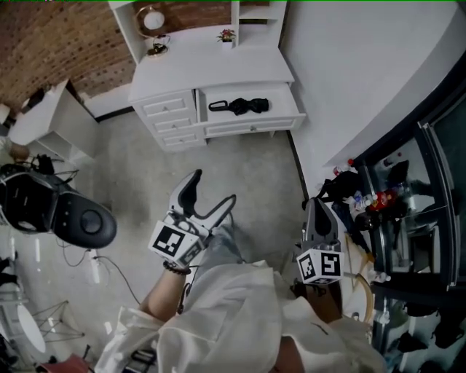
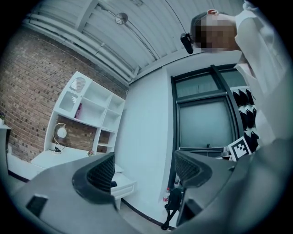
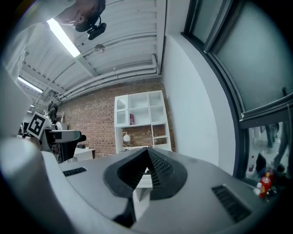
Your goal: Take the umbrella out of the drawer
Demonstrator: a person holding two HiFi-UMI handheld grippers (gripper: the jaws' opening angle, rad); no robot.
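Note:
A black folded umbrella (image 1: pixel 239 106) lies in the open top drawer (image 1: pixel 251 116) of a white desk (image 1: pixel 211 65) at the far end of the floor. Both grippers hang low near the person's body, well short of the drawer. My left gripper (image 1: pixel 211 195) is open, its jaws spread wide with nothing between them; in the left gripper view (image 2: pixel 145 171) the drawer (image 2: pixel 122 186) shows past the left finger (image 2: pixel 103 173). My right gripper (image 1: pixel 319 207) is shut and empty, the jaws meeting at their tips (image 3: pixel 147 156).
A column of closed small drawers (image 1: pixel 171 120) sits left of the open one. A lamp (image 1: pixel 153 22) and a small flower pot (image 1: pixel 226 35) stand on the desk. A black office chair (image 1: pixel 80 218) is at left, a glass cabinet with bottles (image 1: pixel 378 197) at right by the white wall.

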